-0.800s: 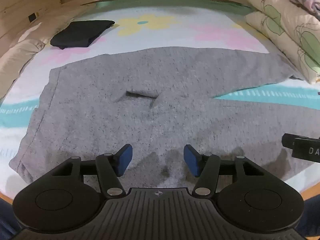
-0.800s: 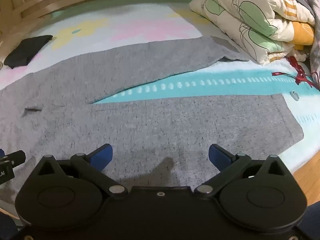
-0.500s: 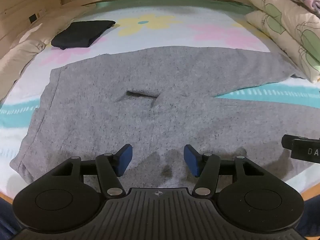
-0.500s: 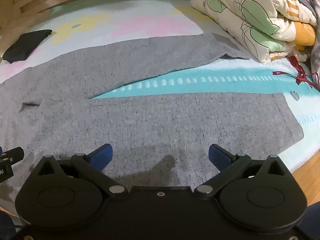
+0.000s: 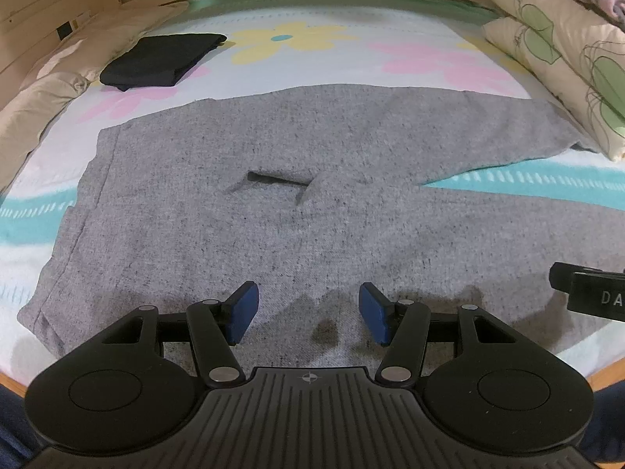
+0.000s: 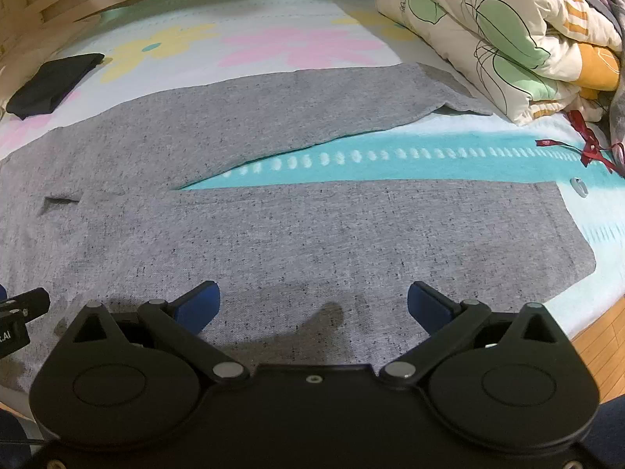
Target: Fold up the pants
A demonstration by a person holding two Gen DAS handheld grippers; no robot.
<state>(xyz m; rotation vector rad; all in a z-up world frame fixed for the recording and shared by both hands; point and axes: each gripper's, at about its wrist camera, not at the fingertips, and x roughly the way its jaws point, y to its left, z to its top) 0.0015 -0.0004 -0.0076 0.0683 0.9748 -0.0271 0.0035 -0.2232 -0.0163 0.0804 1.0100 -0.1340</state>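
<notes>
Grey pants (image 5: 242,219) lie spread flat on the bed, waistband to the left, both legs running to the right and parted in a V. A small dark fold sits near the crotch. My left gripper (image 5: 308,312) hovers open above the near edge of the seat, nothing between its blue pads. The near leg (image 6: 351,234) fills the right wrist view, and my right gripper (image 6: 312,306) hangs wide open over its near edge, empty. Each gripper's tip shows at the edge of the other's view.
A folded black garment (image 5: 160,58) lies at the far left of the flowered sheet (image 5: 351,54). Folded quilts (image 6: 508,39) are stacked at the right, touching the far leg's cuff. A red ribbon (image 6: 590,148) lies beside them. The wooden bed edge (image 6: 597,351) shows near right.
Both views have shifted slightly; the pants sit a little lower and closer in frame. The pants lie unchanged and both grippers keep the same opening.
</notes>
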